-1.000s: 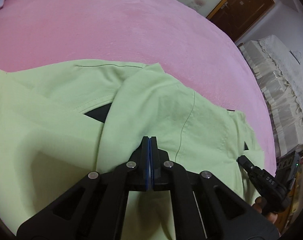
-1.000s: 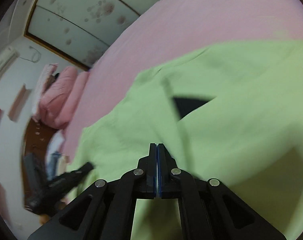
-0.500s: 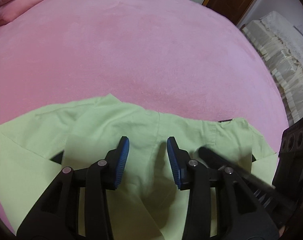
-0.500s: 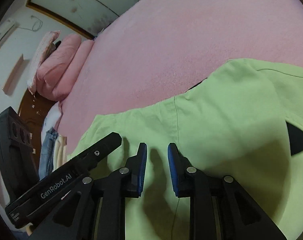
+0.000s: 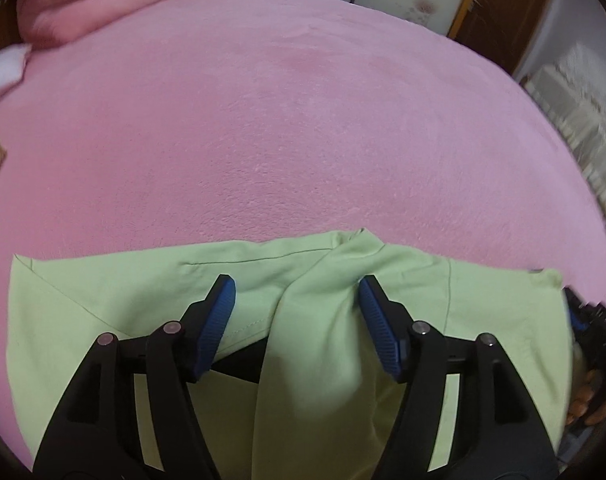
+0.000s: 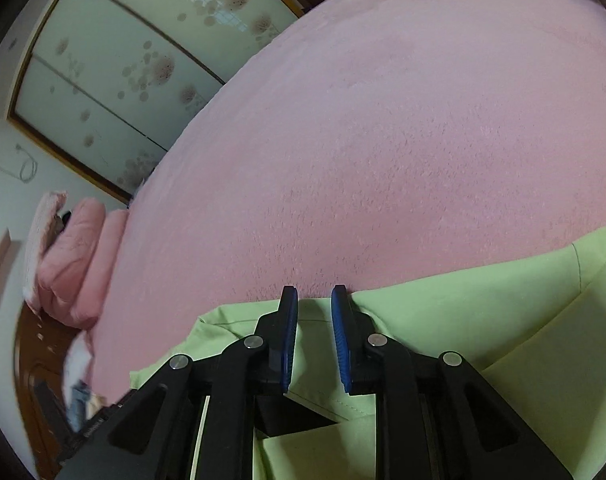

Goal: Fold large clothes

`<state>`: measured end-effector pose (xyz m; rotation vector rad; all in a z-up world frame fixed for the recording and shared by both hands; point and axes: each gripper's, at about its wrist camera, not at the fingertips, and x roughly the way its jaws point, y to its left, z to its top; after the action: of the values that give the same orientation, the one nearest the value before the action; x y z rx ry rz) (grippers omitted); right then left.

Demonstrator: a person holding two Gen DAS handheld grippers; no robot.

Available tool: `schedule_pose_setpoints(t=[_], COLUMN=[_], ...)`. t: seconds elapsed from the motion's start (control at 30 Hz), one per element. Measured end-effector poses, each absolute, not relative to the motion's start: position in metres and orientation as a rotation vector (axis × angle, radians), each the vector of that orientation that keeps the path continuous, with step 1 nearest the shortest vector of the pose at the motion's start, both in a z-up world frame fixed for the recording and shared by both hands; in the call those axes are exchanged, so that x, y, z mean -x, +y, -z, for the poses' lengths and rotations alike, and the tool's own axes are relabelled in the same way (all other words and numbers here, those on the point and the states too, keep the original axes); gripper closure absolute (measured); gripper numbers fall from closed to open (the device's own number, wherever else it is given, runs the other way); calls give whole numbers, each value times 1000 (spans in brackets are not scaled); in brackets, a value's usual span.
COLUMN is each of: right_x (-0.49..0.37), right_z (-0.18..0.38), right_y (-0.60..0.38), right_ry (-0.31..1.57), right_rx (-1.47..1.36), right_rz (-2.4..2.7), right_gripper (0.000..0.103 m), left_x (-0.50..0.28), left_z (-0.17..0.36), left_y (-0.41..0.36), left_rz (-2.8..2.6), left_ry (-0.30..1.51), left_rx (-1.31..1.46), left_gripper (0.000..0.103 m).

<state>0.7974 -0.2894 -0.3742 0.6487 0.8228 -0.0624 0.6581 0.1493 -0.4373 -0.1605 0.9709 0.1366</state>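
Both our claws hang released over the green shirt (image 5: pixel 327 320) at the bed's (image 5: pixel 303 120) near edge, left claw (image 5: pixel 293 312) just widened, right claw (image 6: pixel 313 332) narrowing, nothing gripped; its far hem runs crosswise just ahead.

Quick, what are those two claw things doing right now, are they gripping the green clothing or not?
Left gripper: open, jaws just widened, over the green garment, gripping nothing.
Right gripper: open narrowly, at the garment's far edge, gripping nothing.
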Motion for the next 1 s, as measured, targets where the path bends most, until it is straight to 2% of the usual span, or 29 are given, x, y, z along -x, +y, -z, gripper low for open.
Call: schedule_pose_setpoints(t=[0.2,0.27,0.33,0.37,0.43,0.47,0.6,0.8,0.93,1.0], right_x=[-805,-801,-787,-774,-751,-744,-688,-611,-565,-522], right_z=[364,350,329,318,301,297,289,276,240,212], right_y=[-249,-227,-214,-207,-196,-190,-181,-167,-139,-128], right_ry=[875,893,862,811,753,746,816,913,940,949], right_rx=[-440,-349,-281,-239,-163,-142,-116,-202,-210,-194], right_rz=[140,172,179,174,169,162,114,84,20,-1], right_gripper=[79,70,50,48,32,30,30,30,29,25], left_x=[-653,-645,-629,-618,-598,-587,-540,-462,-432,-405], left_z=[432,428,420,414,402,398,386,363,345,332], left_y=[133,131,134,137,140,140,140,150,149,148], left_rz=[-183,-205,-200,-181,-163,-160,-147,-144,-162,-194], left_ry=[957,970,1005,1009,1011,1009,1028,1165,1156,1149], left_rx=[151,166,210,236,281,297,314,412,383,344], left_gripper=[40,40,40,40,40,40,40,40,40,40])
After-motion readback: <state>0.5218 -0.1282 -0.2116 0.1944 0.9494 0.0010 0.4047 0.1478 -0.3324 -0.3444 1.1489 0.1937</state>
